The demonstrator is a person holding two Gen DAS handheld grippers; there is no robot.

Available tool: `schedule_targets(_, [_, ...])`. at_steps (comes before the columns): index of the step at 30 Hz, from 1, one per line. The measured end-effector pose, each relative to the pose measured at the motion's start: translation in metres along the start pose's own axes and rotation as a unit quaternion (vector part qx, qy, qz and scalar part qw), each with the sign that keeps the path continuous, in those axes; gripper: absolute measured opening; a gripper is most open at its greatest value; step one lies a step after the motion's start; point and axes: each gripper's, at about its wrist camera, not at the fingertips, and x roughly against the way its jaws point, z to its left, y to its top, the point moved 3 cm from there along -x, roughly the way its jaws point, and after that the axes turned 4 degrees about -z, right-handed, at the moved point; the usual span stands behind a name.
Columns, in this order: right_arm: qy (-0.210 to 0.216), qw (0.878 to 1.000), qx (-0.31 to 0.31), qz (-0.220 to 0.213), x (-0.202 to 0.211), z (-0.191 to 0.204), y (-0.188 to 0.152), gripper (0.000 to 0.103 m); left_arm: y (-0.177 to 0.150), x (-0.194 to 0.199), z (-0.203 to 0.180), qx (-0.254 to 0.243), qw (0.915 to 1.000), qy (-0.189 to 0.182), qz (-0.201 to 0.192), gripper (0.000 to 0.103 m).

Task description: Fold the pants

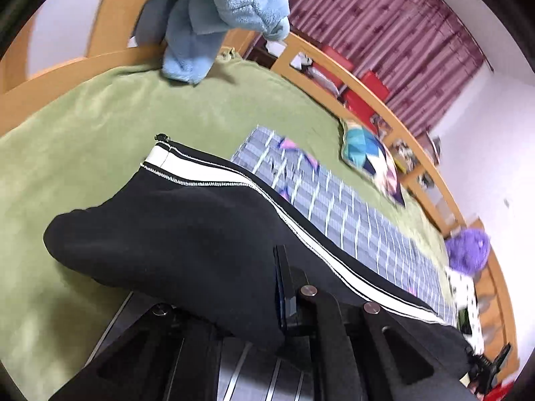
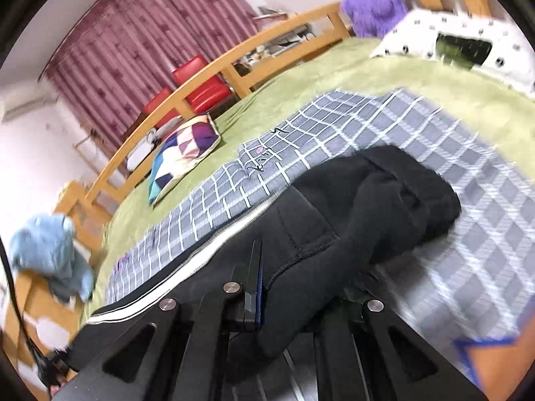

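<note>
Left gripper [image 1: 284,287]: clamped on pants [image 1: 187,220] | Right gripper [image 2: 259,287]: clamped on pants [image 2: 351,207] | Pants: black, white side stripe, raised over grey checked cloth [image 2: 334,127] on green bed [image 1: 83,127]

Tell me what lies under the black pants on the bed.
Under the pants lies a grey checked cloth, spread on the green blanket. The pants hide the part beneath them.
</note>
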Motion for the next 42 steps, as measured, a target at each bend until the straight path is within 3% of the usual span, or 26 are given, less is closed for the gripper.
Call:
schedule_targets(4, [-0.012,1.000,0.009,0.027,0.066,-0.041,-0.031,0.008,-0.056,0.046,0.020,-0.018,0.9991,0.015,0.034,0.010])
schedule_targets(7, [-0.028,0.996,-0.001,0.087,0.074,-0.077,-0.073,0.013,-0.089,0.041,0.029,-0.037,0.9948,0.057,0.075,0.013])
schedule_targets(8, [-0.028,0.993,-0.013,0.111,0.070,-0.089,-0.085,0.013,-0.100,0.040,0.032,-0.046,0.9905,0.093,0.091,0.019])
schedule_targets(10, [-0.032,0.988,-0.036,0.143,0.064,-0.106,-0.109,0.025,-0.108,0.043,0.029,-0.060,0.9848,0.125,0.104,0.031])
schedule_targets(12, [-0.030,0.990,-0.053,0.129,0.075,-0.115,-0.119,0.038,-0.116,0.063,0.022,-0.077,0.9842,0.126,0.098,0.047])
schedule_targets(13, [-0.022,0.992,-0.059,0.109,0.086,-0.118,-0.120,0.043,-0.119,0.075,0.020,-0.087,0.9844,0.125,0.088,0.062])
schedule_targets(14, [-0.021,0.994,-0.060,0.092,0.099,-0.122,-0.122,0.058,-0.119,0.082,0.018,-0.093,0.9843,0.127,0.079,0.070])
schedule_targets(15, [-0.023,0.995,-0.062,0.074,0.106,-0.126,-0.119,0.073,-0.120,0.091,0.016,-0.098,0.9840,0.131,0.070,0.070])
schedule_targets(17, [-0.022,0.995,-0.083,0.044,0.109,-0.137,-0.107,0.079,-0.125,0.101,0.011,-0.101,0.9842,0.128,0.070,0.070])
schedule_targets(20, [0.011,0.988,-0.146,0.043,0.083,-0.152,-0.094,0.079,-0.131,0.108,0.005,-0.085,0.9860,0.120,0.079,0.070])
schedule_targets(22, [0.019,0.978,-0.201,0.056,0.051,-0.163,-0.090,0.071,-0.133,0.110,-0.004,-0.076,0.9874,0.113,0.081,0.070])
schedule_targets(24, [0.032,0.969,-0.239,0.053,0.028,-0.166,-0.081,0.027,-0.136,0.111,-0.014,-0.074,0.9881,0.107,0.082,0.070])
schedule_targets(25, [0.011,0.973,-0.224,0.049,0.023,-0.161,-0.070,0.016,-0.138,0.112,-0.018,-0.076,0.9878,0.110,0.080,0.070])
schedule_targets(27, [0.020,0.987,-0.159,0.009,0.037,-0.145,-0.037,0.012,-0.137,0.113,-0.026,-0.089,0.9866,0.116,0.072,0.070])
schedule_targets(28, [0.056,0.989,-0.140,-0.011,0.050,-0.138,-0.020,0.012,-0.136,0.112,-0.030,-0.095,0.9862,0.118,0.067,0.070])
schedule_targets(30, [0.075,0.989,-0.123,-0.038,0.067,-0.136,0.000,0.013,-0.136,0.112,-0.033,-0.100,0.9859,0.122,0.057,0.070])
schedule_targets(33, [0.014,0.995,-0.092,-0.022,0.052,-0.150,0.005,0.019,-0.138,0.108,-0.031,-0.095,0.9861,0.122,0.061,0.070])
schedule_targets(37, [-0.038,0.992,-0.073,0.100,0.020,-0.176,-0.025,0.026,-0.135,0.098,-0.023,-0.086,0.9859,0.126,0.069,0.070])
schedule_targets(38, [-0.038,0.992,-0.061,0.100,0.023,-0.178,-0.030,0.027,-0.132,0.098,-0.021,-0.086,0.9862,0.125,0.066,0.070])
schedule_targets(41, [-0.086,0.993,-0.010,0.081,0.047,-0.176,-0.038,0.051,-0.123,0.097,-0.016,-0.091,0.9860,0.127,0.058,0.070])
schedule_targets(42, [-0.104,0.992,0.004,0.070,0.058,-0.175,-0.037,0.051,-0.120,0.095,-0.014,-0.095,0.9856,0.128,0.056,0.070])
